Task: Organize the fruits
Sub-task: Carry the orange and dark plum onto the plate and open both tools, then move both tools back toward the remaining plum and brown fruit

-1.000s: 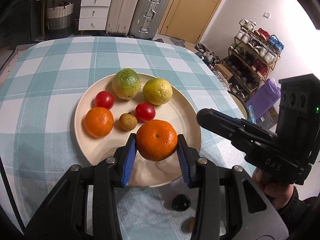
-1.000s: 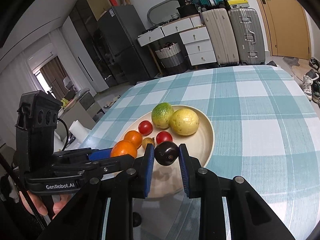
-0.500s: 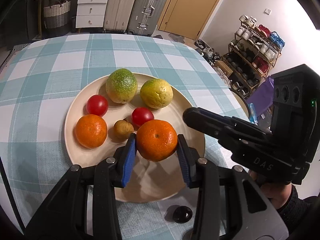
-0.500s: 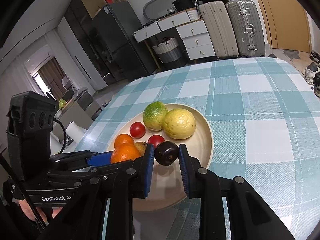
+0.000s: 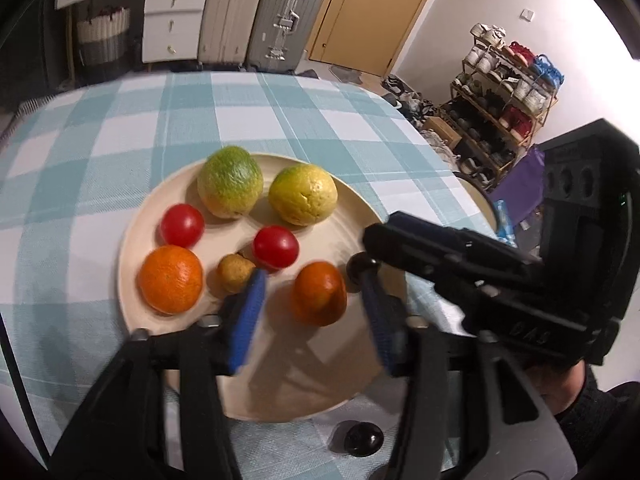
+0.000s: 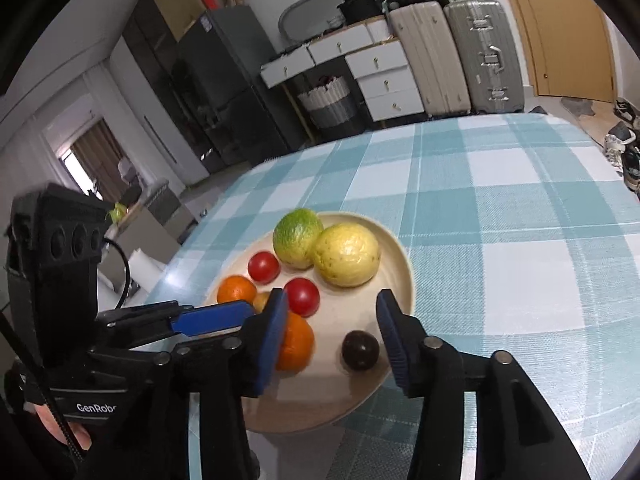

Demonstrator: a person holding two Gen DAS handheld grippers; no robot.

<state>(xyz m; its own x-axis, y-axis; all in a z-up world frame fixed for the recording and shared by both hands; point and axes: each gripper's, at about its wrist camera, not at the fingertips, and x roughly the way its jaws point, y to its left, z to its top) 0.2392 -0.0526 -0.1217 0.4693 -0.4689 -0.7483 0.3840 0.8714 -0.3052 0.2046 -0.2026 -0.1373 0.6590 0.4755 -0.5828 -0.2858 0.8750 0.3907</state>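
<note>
While the mandarin drops free between the opening blue pads of the left hand-held gripper, it sits blurred on the near part of the cream plate, no pad touching it. Just beside it, the dark plum lies on the plate between the opening jaws of the right hand-held gripper, also untouched. Doing this release well probably means letting both jaws spread clear and lifting them straight away, so no pad nudges a round fruit into a roll toward the rim. On the plate I count two mandarins, the second at the left; two red tomatoes; two large yellow-green citrus; one small brown fruit; one plum. The plate rests on the checked bench.
</note>
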